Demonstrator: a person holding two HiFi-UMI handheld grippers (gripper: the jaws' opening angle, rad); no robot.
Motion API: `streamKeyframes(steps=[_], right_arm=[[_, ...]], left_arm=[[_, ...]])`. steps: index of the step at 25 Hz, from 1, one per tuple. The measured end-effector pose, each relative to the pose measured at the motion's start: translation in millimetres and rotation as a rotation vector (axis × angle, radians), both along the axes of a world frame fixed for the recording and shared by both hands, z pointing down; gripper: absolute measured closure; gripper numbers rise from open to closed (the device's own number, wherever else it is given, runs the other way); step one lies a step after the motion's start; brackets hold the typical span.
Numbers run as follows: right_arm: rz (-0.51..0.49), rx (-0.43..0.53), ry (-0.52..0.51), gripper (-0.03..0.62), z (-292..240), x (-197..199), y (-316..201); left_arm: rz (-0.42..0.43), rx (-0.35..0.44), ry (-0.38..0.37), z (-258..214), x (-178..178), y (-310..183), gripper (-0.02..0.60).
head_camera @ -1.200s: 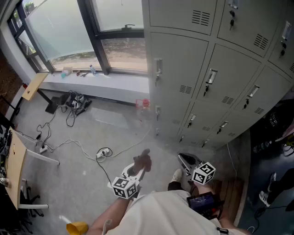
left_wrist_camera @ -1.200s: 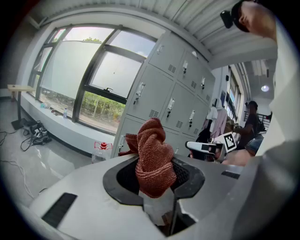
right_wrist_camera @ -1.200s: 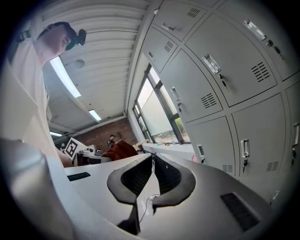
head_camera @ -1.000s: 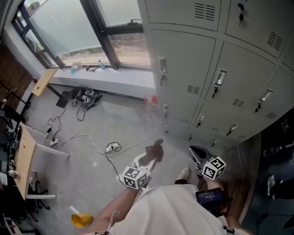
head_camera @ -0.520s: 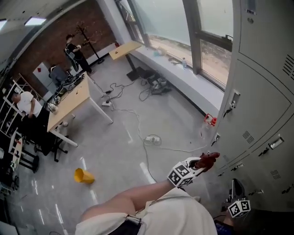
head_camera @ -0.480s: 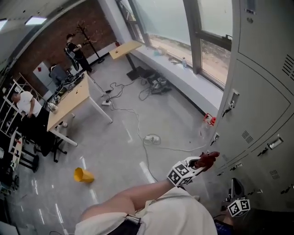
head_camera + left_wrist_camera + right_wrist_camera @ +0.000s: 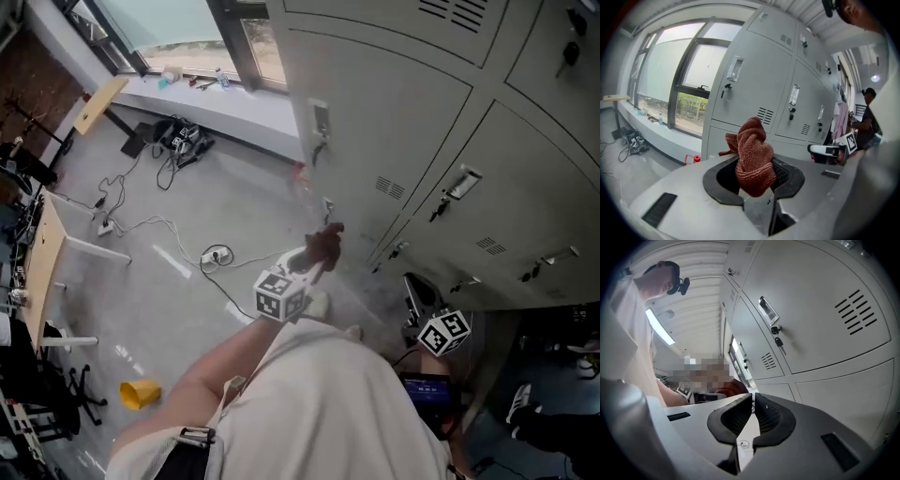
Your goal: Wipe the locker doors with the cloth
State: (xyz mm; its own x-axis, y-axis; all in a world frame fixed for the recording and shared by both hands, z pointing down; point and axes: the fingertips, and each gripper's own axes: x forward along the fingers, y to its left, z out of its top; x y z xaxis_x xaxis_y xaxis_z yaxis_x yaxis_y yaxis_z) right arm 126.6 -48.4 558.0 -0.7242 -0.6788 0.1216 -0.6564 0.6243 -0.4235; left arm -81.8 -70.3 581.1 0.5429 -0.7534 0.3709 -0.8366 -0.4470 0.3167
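Observation:
A bunched reddish-brown cloth (image 7: pixel 752 159) sits clamped between the jaws of my left gripper (image 7: pixel 754 176), which is shut on it. In the head view the cloth (image 7: pixel 325 245) is held out in front of my left gripper (image 7: pixel 314 262), close to the lower grey locker doors (image 7: pixel 394 122). The doors (image 7: pixel 754 89) stand just beyond the cloth, with handles, keys and vent slots. My right gripper (image 7: pixel 412 305) hangs low at my right side. Its jaws (image 7: pixel 752 416) are shut with nothing between them, beside a locker door (image 7: pixel 820 310).
Cables and a power strip (image 7: pixel 214 255) lie on the grey floor. A window sill (image 7: pixel 206 94) with small items runs along the far wall. A yellow cone (image 7: pixel 139 394) lies at lower left, beside a wooden desk (image 7: pixel 42 272). A small red object (image 7: pixel 696 159) sits by the locker base.
The head view has swung back from the room to the lockers. My left gripper with the cloth is now raised nearer the lower doors. The right gripper stays low.

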Motion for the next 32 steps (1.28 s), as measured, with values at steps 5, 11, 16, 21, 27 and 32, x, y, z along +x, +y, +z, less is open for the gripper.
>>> streamKeyframes(steps=[5, 11, 16, 21, 27, 32], right_arm=[[0.107, -0.019, 0.004, 0.565, -4.3, 14.7, -9.0], [0.173, -0.019, 0.071, 0.565, -8.8, 4.6, -27.8], [0.207, -0.040, 0.137, 0.565, -6.0, -4.0, -38.9], [0.255, -0.056, 0.155, 0.565, -4.8, -8.2, -35.3], [0.297, -0.063, 0.149, 0.565, -2.0, 2.6, -31.6], [0.297, -0.054, 0.128, 0.565, -4.4, 14.9, -36.6]], left_arm=[[-0.148, -0.002, 0.051, 2.7, -39.4, -58.6, 0.469], [-0.247, 0.097, 0.010, -15.7, -92.6, -119.0, 0.469], [-0.341, 0.117, 0.007, -17.2, -122.2, -164.1, 0.469], [-0.230, 0.083, -0.006, 2.1, -90.4, -196.8, 0.469], [-0.194, 0.056, 0.009, 9.7, -80.2, -199.9, 0.469], [-0.126, 0.036, -0.010, 10.5, -53.7, -192.1, 0.470]])
